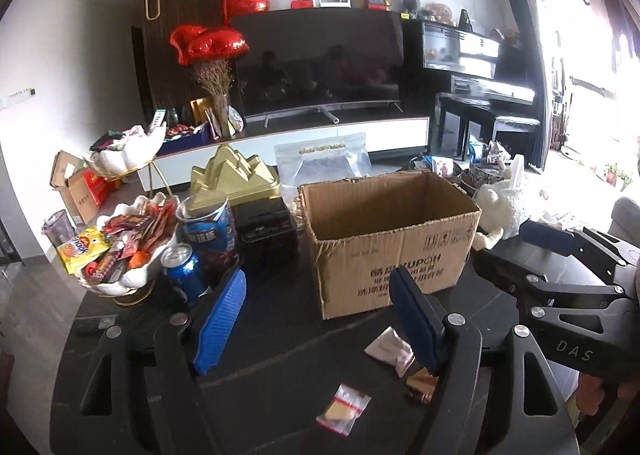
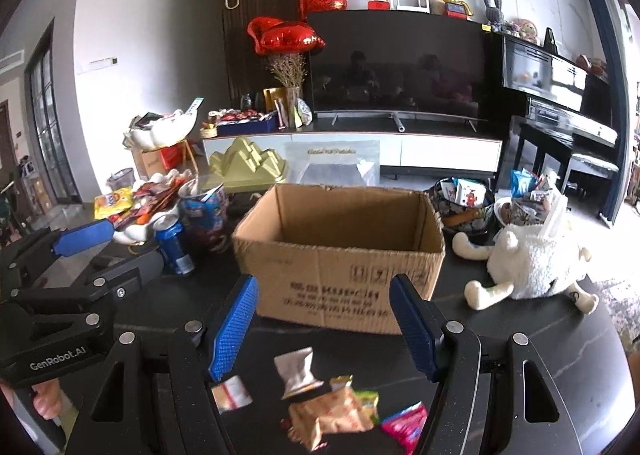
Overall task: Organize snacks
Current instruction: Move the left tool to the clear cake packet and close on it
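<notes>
An open, empty cardboard box (image 1: 394,243) stands on the dark table (image 1: 280,327); it also shows in the right wrist view (image 2: 340,255). My left gripper (image 1: 320,323) is open and empty, in front of the box. A small clear packet (image 1: 344,409) and a white wrapper (image 1: 390,347) lie near it. My right gripper (image 2: 324,331) is open and empty above loose snacks: a silver packet (image 2: 298,371), a tan packet (image 2: 332,415), a pink packet (image 2: 404,425) and a small white packet (image 2: 232,393). Each gripper shows in the other's view, the right one (image 1: 560,255) and the left one (image 2: 72,251).
A white shell bowl full of snacks (image 1: 124,251), a blue can (image 1: 184,273) and a tall snack tub (image 1: 208,231) stand left of the box. A white plush toy (image 2: 532,259) lies to the right, with snack bowls (image 2: 464,195) behind it. A TV (image 2: 396,63) stands beyond.
</notes>
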Available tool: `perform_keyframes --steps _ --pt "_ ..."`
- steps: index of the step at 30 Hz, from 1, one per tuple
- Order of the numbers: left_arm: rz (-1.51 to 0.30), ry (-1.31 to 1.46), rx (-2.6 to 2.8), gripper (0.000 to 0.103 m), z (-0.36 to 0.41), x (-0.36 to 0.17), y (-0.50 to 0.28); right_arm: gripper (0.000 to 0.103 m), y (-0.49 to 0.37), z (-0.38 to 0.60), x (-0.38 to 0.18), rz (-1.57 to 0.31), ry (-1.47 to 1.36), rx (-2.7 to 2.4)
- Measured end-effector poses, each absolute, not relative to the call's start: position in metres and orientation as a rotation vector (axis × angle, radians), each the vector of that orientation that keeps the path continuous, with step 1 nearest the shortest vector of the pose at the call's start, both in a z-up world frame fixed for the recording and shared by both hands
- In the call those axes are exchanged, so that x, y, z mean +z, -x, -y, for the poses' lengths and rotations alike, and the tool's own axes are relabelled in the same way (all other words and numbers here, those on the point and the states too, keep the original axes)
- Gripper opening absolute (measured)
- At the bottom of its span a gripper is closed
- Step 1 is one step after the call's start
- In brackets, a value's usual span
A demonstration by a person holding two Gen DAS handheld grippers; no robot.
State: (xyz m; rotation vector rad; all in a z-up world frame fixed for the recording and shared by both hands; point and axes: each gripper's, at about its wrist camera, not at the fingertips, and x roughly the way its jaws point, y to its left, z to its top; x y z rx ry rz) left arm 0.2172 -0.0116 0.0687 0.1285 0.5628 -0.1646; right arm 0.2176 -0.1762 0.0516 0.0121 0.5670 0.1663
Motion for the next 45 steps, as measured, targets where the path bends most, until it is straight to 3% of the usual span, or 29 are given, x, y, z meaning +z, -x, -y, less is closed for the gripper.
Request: perform_keyframes --steps 23,45 --pt "-0.672 -0.143 -0.201 0.076 -0.006 0.009 -0.161 0.069 -0.169 0.153 -0.016 -0.735 -0.040 0.210" --pt "-0.897 -0.137 -0.268 0.076 -0.002 -0.068 -0.177 0.069 -0.175 0.154 -0.083 -0.945 -0.033 0.183"
